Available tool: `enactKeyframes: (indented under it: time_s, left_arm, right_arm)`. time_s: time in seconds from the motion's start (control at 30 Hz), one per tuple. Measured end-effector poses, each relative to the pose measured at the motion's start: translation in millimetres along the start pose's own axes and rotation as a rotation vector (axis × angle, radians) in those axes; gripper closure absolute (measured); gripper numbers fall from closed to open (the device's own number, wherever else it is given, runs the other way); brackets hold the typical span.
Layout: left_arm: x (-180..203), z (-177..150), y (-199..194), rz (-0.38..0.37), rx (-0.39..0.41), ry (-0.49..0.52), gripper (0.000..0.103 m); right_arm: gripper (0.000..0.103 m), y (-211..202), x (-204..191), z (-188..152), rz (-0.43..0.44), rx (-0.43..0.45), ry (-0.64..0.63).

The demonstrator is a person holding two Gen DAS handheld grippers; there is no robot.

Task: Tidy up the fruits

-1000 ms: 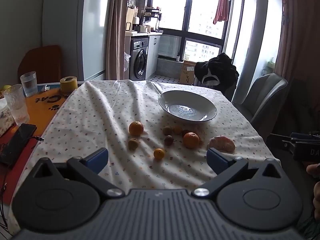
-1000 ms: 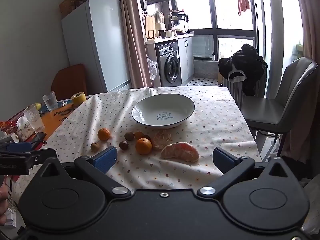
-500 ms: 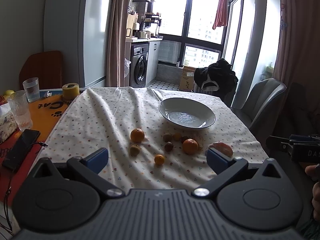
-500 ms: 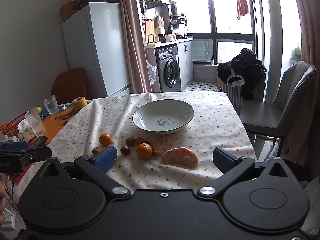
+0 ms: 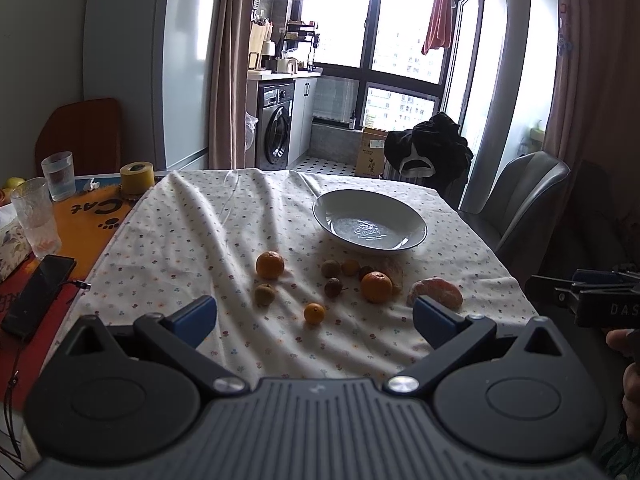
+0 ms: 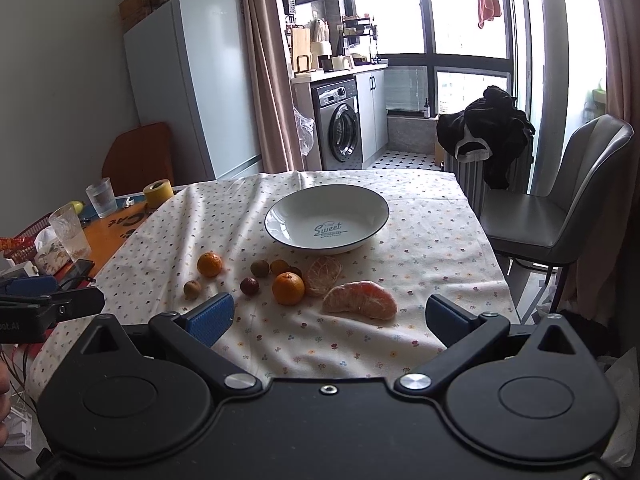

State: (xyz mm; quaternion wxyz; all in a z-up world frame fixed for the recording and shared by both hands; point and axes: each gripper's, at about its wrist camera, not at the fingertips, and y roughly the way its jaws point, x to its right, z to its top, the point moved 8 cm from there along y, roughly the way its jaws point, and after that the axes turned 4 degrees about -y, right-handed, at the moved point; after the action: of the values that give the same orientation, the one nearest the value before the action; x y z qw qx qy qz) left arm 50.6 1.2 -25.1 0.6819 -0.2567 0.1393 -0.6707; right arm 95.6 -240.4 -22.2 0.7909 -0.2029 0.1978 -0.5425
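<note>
An empty white bowl sits on a flowered tablecloth. In front of it lie several fruits: an orange, a second orange, a small kumquat, a peeled citrus piece, a peel, small brown fruits and a dark red one. My left gripper is open and empty, short of the fruits. My right gripper is open and empty, just short of the peeled piece.
Left of the cloth are two glasses, a yellow tape roll, a phone and a tissue box. A grey chair stands at the right. The table's near edge is below the grippers.
Both grippers have drawn back and risen slightly; the fruits and bowl appear a little farther off. Nothing on the table has moved. Both stay open.
</note>
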Motion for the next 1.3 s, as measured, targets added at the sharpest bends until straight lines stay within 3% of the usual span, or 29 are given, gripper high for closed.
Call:
enactKeyframes:
  time_s: [1.3]
  left_arm:
    - [1.6,-7.7,11.9,-0.002,-0.001,0.026,0.0]
  right_arm:
    - [0.0,3.8,-2.5,-2.8,-0.008,-0.004,-0.008]
